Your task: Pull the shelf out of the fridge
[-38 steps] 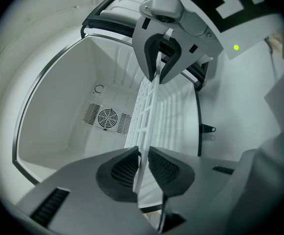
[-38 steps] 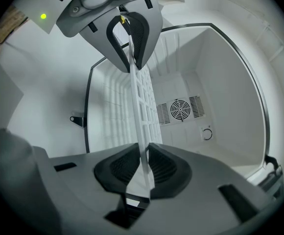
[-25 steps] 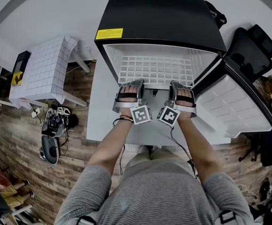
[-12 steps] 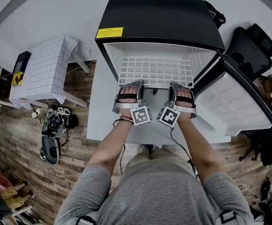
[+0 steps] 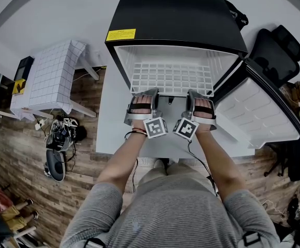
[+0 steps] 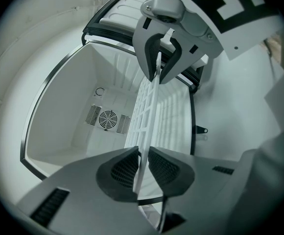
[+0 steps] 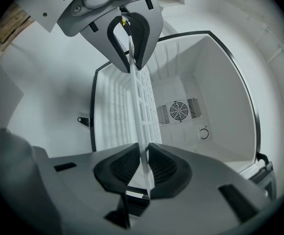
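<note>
White plastic grid, the shelf (image 5: 171,77) lies flat inside the fridge (image 5: 176,19), stretching away from both claws toward the back wall, where a small round fan (image 6: 107,118) sits far beyond the tips. Its front edge is the part nearest the claws, and each one has it. The left claw (image 6: 143,165) is clenched on that edge, the thin plastic pinched between its ribbed pads. The right claw (image 7: 146,168) grips the same edge just beside it, pads pressed to either face of the sheet. The two stand side by side near the middle of the edge, angled slightly downward.

So the grasp looks done, and the pull itself is what is left. Nearly all of the grid lies within the white walls of the cabinet, ahead of the claws, so the shelf has to be drawn back toward the person until it comes free.

The door (image 5: 258,112) hangs open out to the right of the right claw. Below both claws runs the white bench (image 5: 108,123) that carries the fridge.
</note>
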`<state>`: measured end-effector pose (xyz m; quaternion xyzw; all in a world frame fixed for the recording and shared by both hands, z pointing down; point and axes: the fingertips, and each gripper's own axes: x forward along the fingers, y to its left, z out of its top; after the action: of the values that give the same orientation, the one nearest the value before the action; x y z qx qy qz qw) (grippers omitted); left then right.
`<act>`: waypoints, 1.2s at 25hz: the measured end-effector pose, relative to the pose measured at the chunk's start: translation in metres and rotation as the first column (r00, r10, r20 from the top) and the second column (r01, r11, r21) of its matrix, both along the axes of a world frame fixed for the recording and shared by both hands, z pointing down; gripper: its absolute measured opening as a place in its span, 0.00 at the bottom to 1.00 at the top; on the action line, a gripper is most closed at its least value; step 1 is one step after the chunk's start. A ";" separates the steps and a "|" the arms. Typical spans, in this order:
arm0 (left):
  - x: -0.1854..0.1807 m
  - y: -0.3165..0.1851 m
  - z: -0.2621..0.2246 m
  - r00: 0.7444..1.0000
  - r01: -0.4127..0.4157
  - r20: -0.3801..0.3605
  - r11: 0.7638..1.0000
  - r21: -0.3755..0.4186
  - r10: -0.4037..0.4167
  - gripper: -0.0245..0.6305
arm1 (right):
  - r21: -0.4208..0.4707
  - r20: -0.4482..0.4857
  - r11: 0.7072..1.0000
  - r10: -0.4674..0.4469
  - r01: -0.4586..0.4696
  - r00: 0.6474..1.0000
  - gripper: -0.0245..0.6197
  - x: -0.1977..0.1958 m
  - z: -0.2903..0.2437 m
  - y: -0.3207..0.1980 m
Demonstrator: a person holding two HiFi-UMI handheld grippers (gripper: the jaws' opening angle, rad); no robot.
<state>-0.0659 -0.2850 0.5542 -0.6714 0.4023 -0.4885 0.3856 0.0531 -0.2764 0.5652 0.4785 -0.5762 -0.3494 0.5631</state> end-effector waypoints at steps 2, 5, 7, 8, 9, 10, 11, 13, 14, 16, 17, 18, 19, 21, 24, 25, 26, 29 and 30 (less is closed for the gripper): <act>-0.001 0.001 0.000 1.000 0.001 -0.001 1.000 0.001 -0.001 0.14 | 0.001 0.002 1.000 0.002 -0.002 1.000 0.13 -0.001 0.000 0.001; 0.000 0.003 0.000 1.000 0.000 -0.004 1.000 -0.002 0.000 0.14 | 0.003 0.006 1.000 0.001 -0.001 1.000 0.13 -0.001 0.000 0.003; 0.000 0.005 0.000 1.000 0.000 -0.003 1.000 -0.002 0.000 0.14 | 0.003 0.007 1.000 0.001 -0.001 1.000 0.13 -0.001 0.000 0.004; 0.000 0.005 0.000 1.000 -0.001 -0.002 1.000 -0.001 0.001 0.14 | 0.004 0.007 1.000 0.002 -0.002 1.000 0.13 0.000 0.000 0.005; 0.000 0.006 0.000 1.000 -0.001 -0.002 1.000 -0.001 0.001 0.14 | 0.005 0.006 1.000 0.004 -0.004 1.000 0.13 -0.001 0.000 0.005; -0.001 0.006 0.000 1.000 -0.001 -0.002 1.000 -0.002 0.001 0.14 | 0.006 0.004 1.000 0.004 -0.004 1.000 0.13 -0.001 -0.001 0.006; -0.001 0.007 0.000 1.000 -0.001 -0.003 1.000 -0.003 0.001 0.14 | 0.007 0.002 1.000 0.004 -0.004 1.000 0.13 -0.001 -0.001 0.007; -0.002 0.010 -0.001 1.000 -0.001 -0.004 1.000 -0.003 0.001 0.14 | 0.008 -0.002 1.000 0.005 -0.005 1.000 0.13 -0.002 -0.002 0.009; -0.002 0.011 -0.001 1.000 -0.001 -0.003 1.000 -0.003 0.001 0.14 | 0.006 -0.002 1.000 0.005 -0.005 1.000 0.13 -0.002 -0.002 0.010; -0.002 0.013 -0.002 1.000 -0.001 -0.003 1.000 -0.003 0.000 0.14 | 0.001 0.002 1.000 0.005 -0.005 1.000 0.13 -0.002 0.000 0.013; -0.002 0.014 -0.002 1.000 0.000 -0.003 1.000 -0.003 0.000 0.14 | -0.001 0.001 1.000 0.005 -0.005 1.000 0.13 -0.002 0.000 0.014; -0.002 0.014 -0.001 1.000 0.000 -0.002 1.000 -0.004 0.000 0.14 | 0.000 0.000 1.000 0.005 -0.005 1.000 0.13 -0.002 0.000 0.014; -0.003 0.015 -0.001 1.000 0.000 -0.002 1.000 -0.005 0.000 0.14 | 0.000 -0.001 1.000 0.006 -0.006 1.000 0.13 -0.003 -0.001 0.015; -0.003 0.017 0.000 1.000 0.001 -0.002 1.000 -0.008 -0.001 0.14 | 0.002 -0.003 1.000 0.006 -0.006 1.000 0.13 -0.003 -0.001 0.017; -0.003 0.018 -0.001 1.000 0.001 -0.003 1.000 -0.008 -0.001 0.14 | 0.000 0.001 1.000 0.007 -0.007 1.000 0.13 -0.003 -0.001 0.018; -0.003 0.018 -0.001 1.000 0.002 -0.004 1.000 -0.007 -0.002 0.14 | -0.001 0.002 1.000 0.008 -0.008 1.000 0.13 -0.003 -0.001 0.018; -0.003 0.018 -0.002 1.000 0.004 -0.003 1.000 -0.005 -0.004 0.14 | -0.002 0.003 1.000 0.008 -0.008 1.000 0.13 -0.003 -0.001 0.018; -0.003 0.017 -0.001 1.000 0.009 -0.003 1.000 -0.008 -0.009 0.14 | 0.000 0.006 1.000 0.006 -0.006 1.000 0.13 -0.004 -0.003 0.017; -0.004 0.018 -0.001 1.000 0.010 -0.004 1.000 -0.011 -0.010 0.14 | 0.002 0.008 1.000 0.006 -0.006 1.000 0.13 -0.004 -0.003 0.017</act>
<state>-0.0695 -0.2673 0.5530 -0.6725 0.4037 -0.4914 0.3787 0.0493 -0.2590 0.5620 0.4822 -0.5766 -0.3463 0.5614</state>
